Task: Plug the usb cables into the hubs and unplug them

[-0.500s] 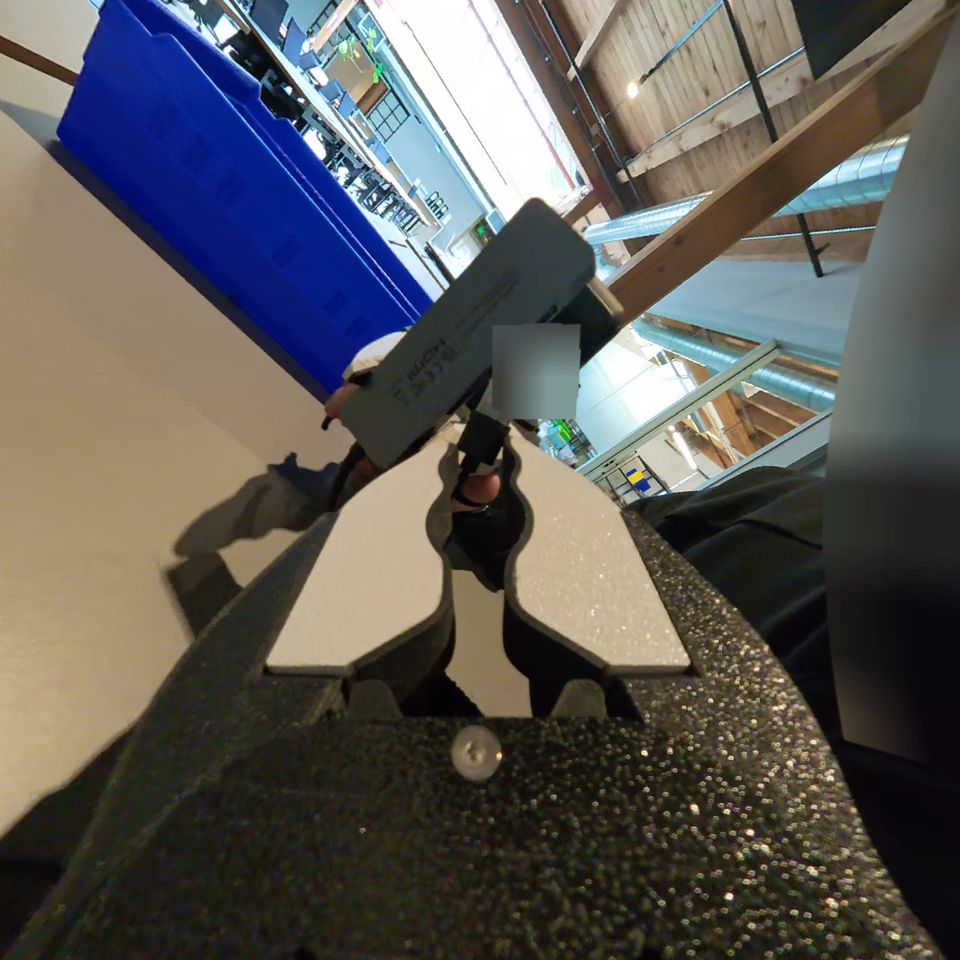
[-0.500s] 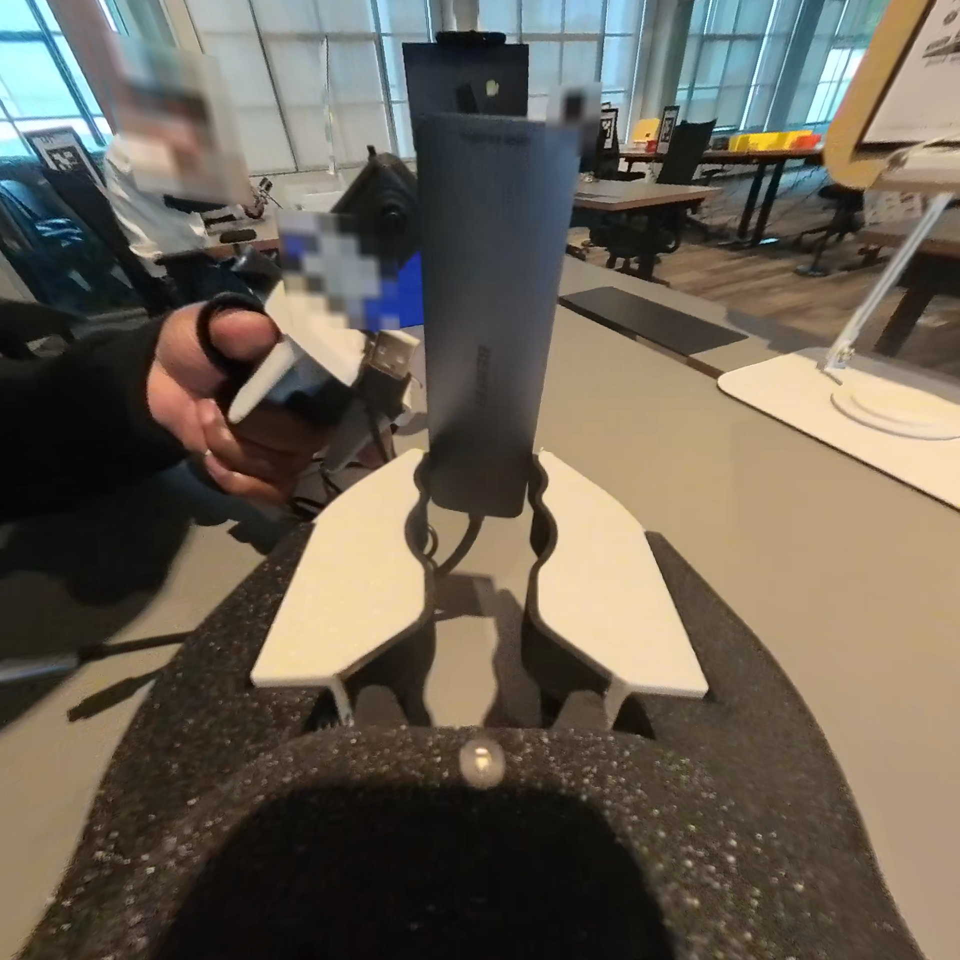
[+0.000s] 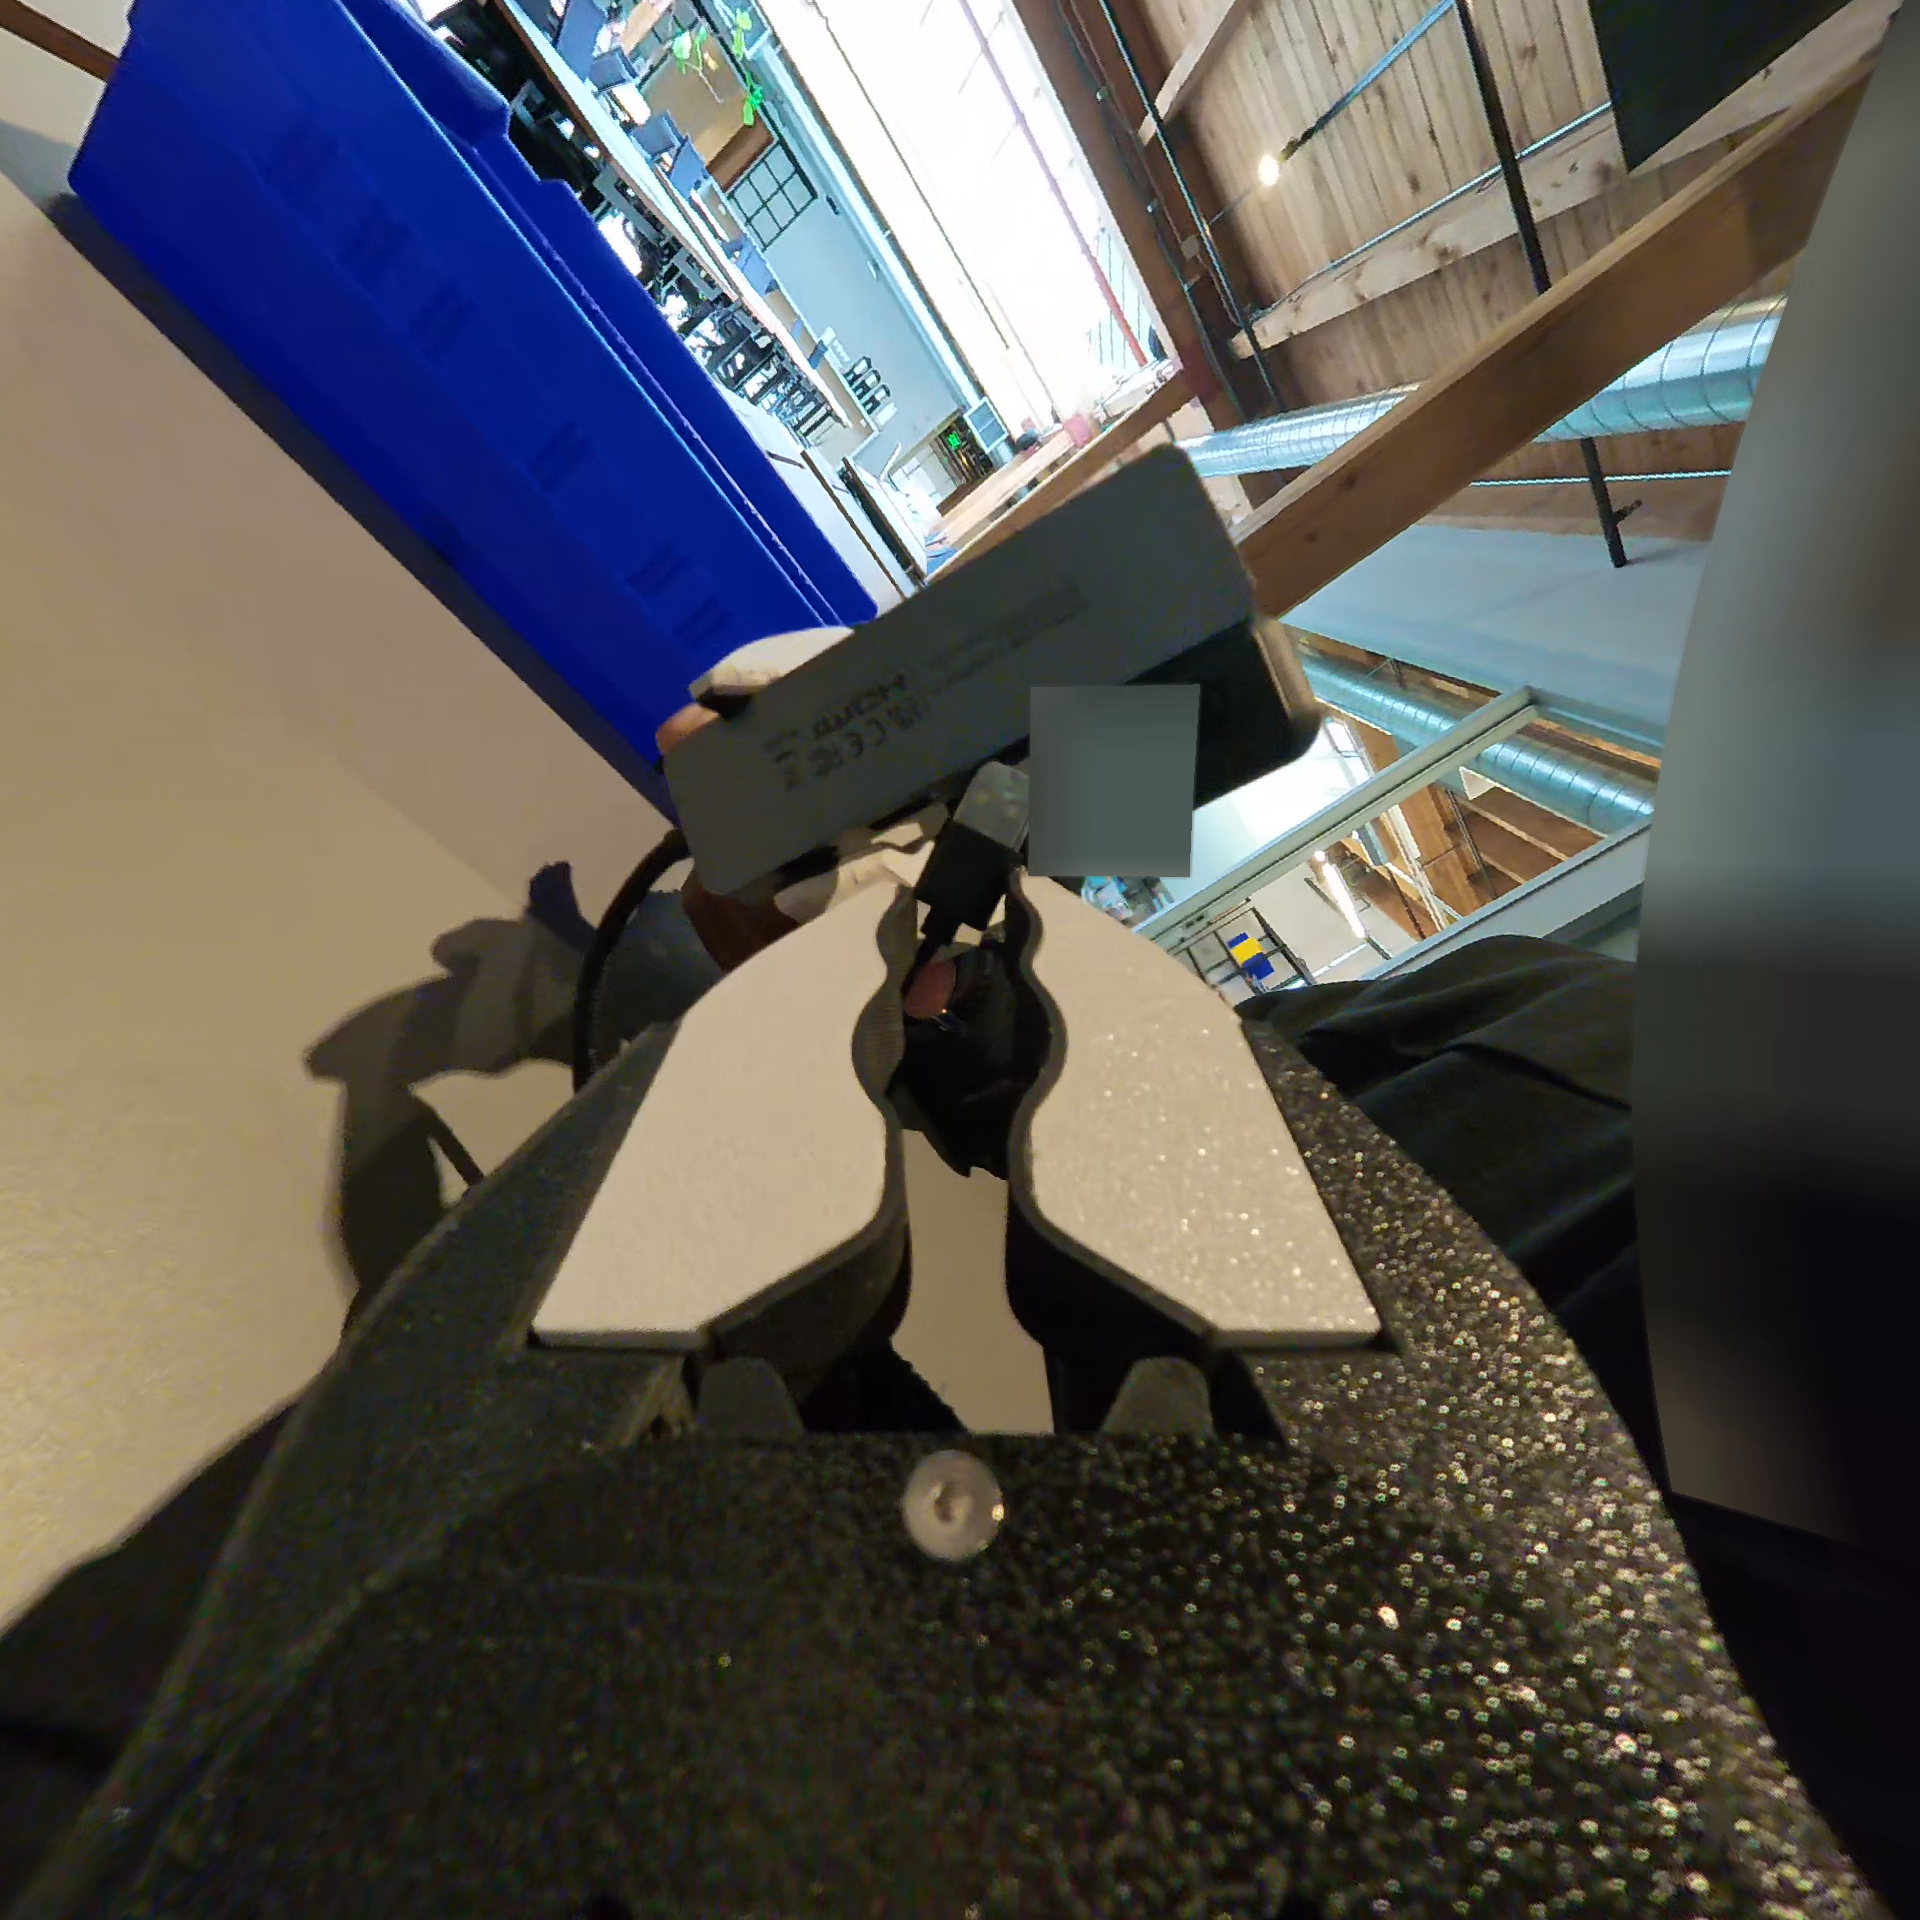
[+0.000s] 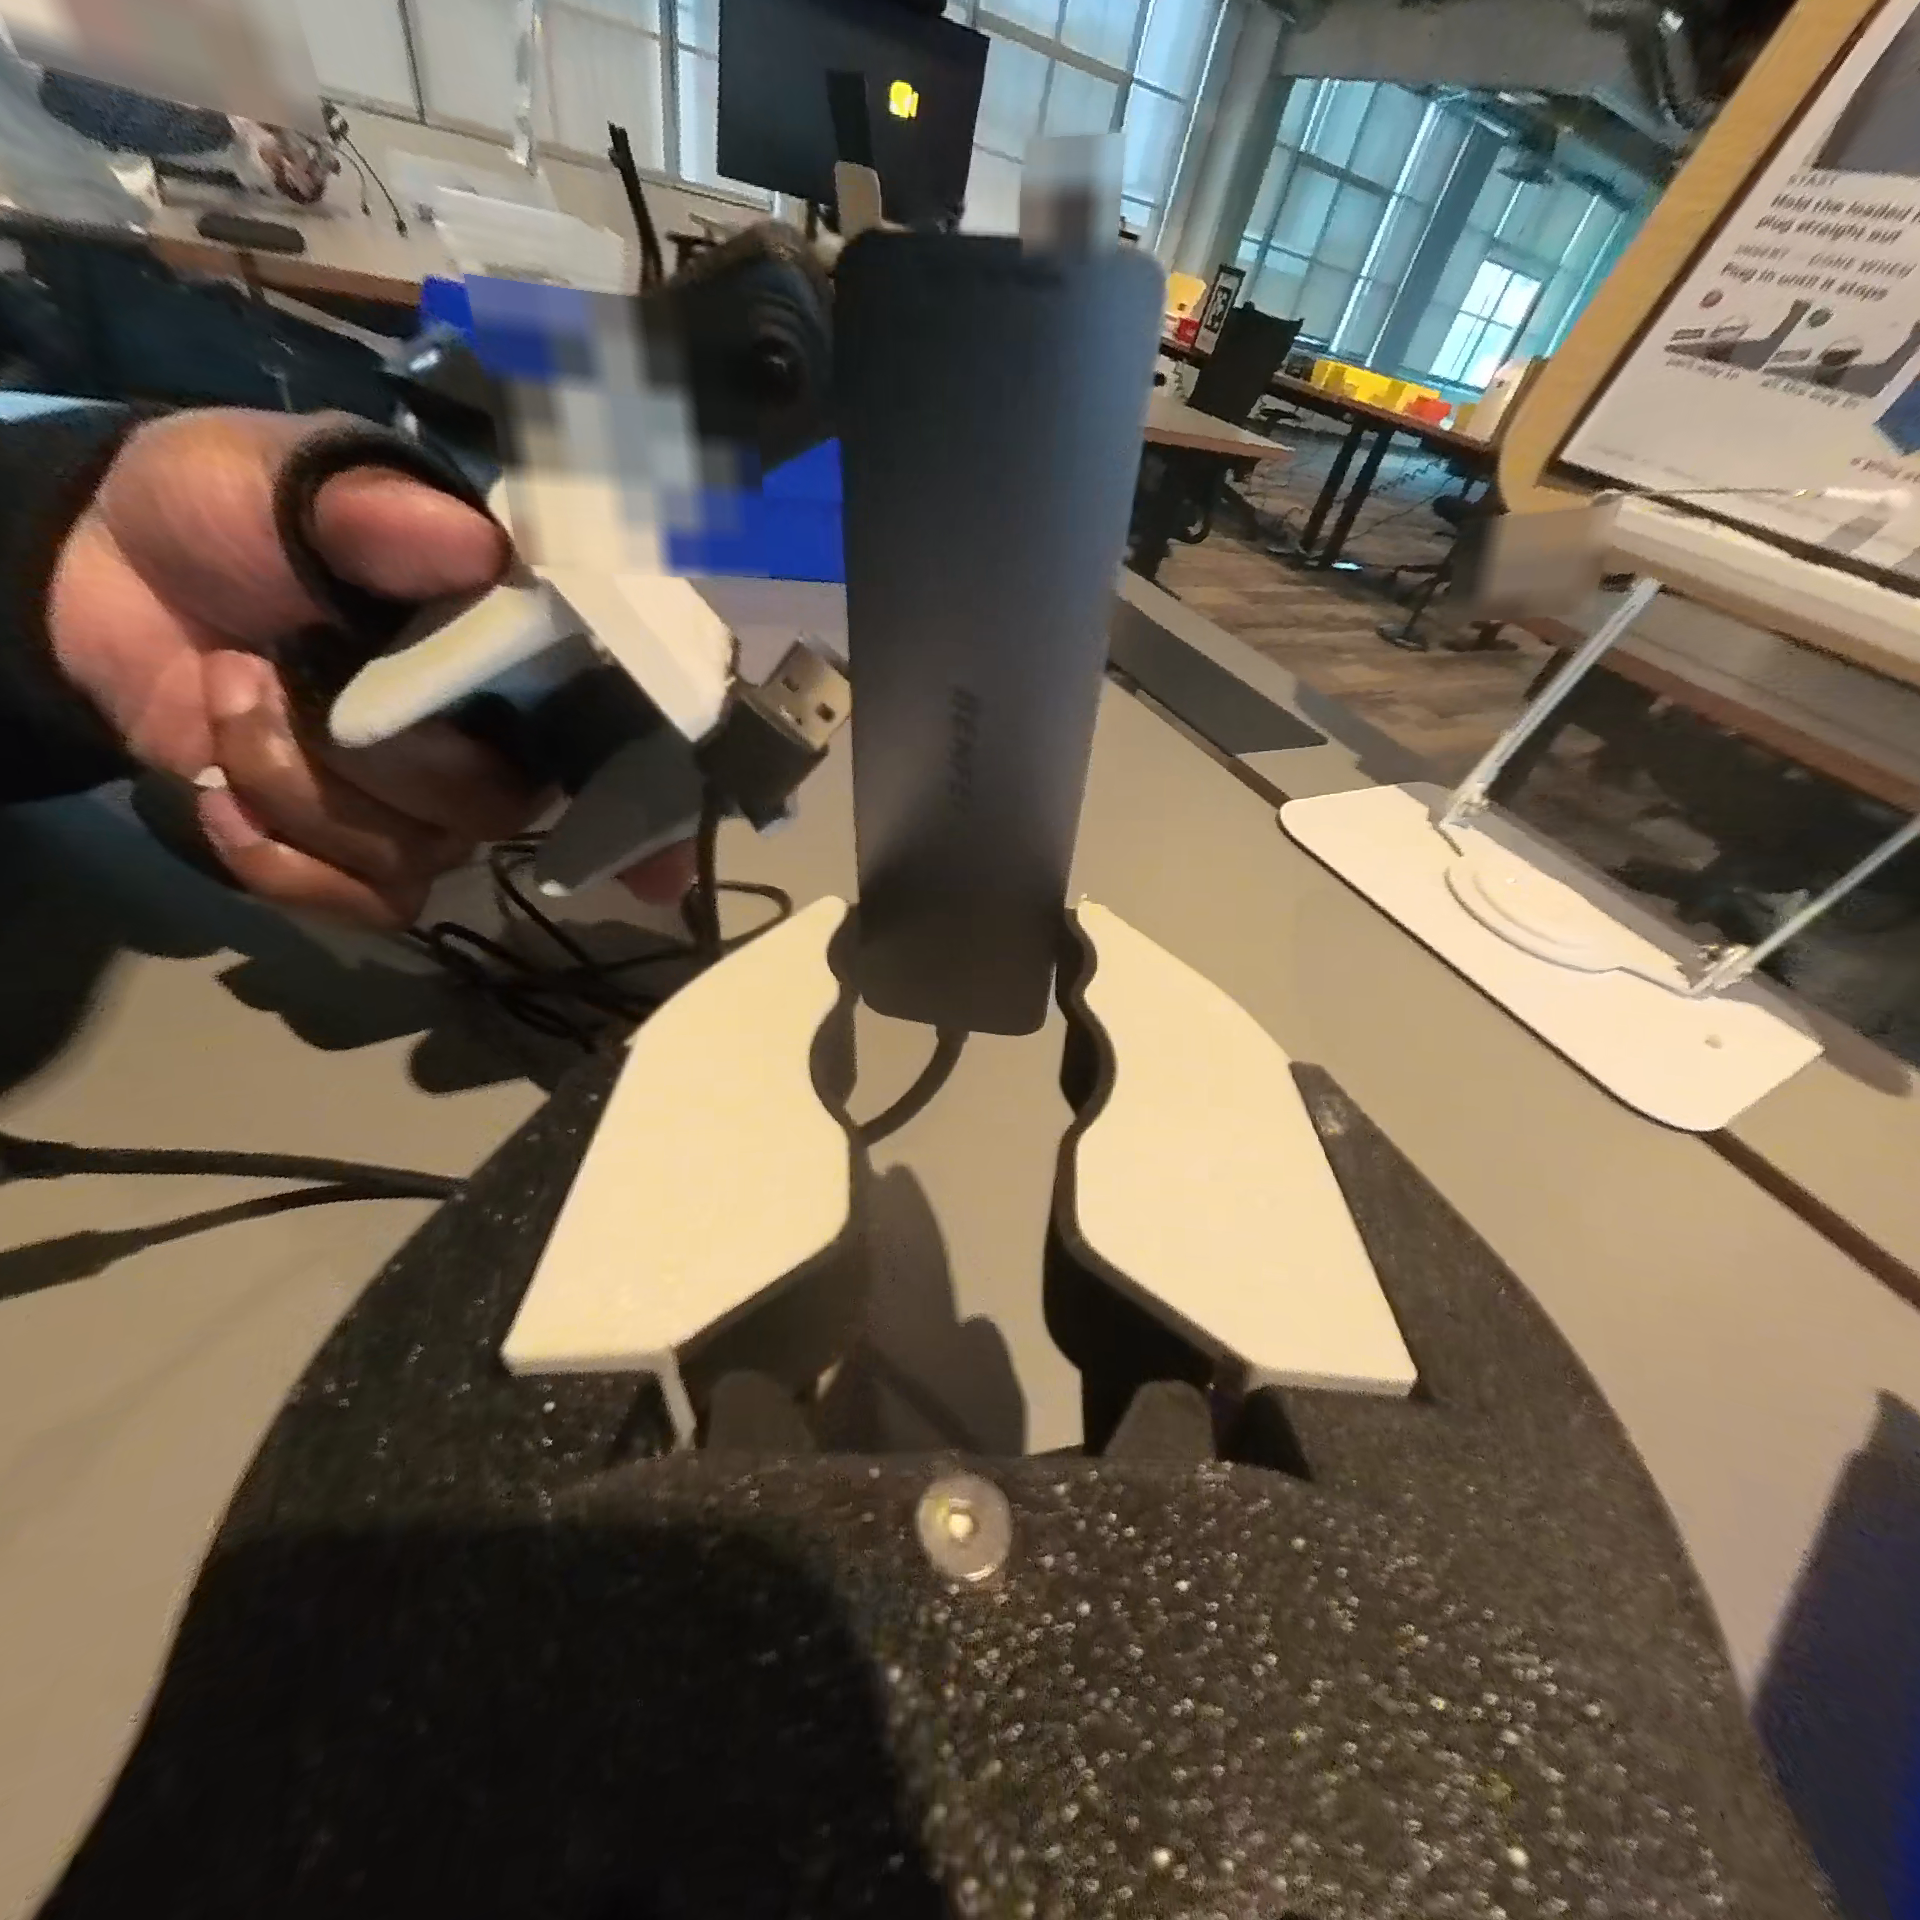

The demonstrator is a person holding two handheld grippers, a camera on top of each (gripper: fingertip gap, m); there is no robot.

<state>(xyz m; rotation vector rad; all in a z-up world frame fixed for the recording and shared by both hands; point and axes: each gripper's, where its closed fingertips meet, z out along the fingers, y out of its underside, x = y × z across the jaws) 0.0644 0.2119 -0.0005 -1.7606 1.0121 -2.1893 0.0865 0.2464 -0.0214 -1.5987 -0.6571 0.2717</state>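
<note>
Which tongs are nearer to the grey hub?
Right. The right tongs are shut on the grey hub's lower end; the left tongs hold a USB plug just beside it.

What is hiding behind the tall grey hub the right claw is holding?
Behind the hub peeks a black camera on the left claw and a dark monitor farther off. The hub covers the rest of both.

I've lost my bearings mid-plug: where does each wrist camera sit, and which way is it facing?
Left wrist view: on the left gripper, tilted up toward ceiling beams; its fingers pinch the USB plug below the grey hub.
Right wrist view: on the right gripper, facing across the table; it clamps the hub upright; the person's hand shows.
Shared: hub, plug, each other's gripper.
</note>
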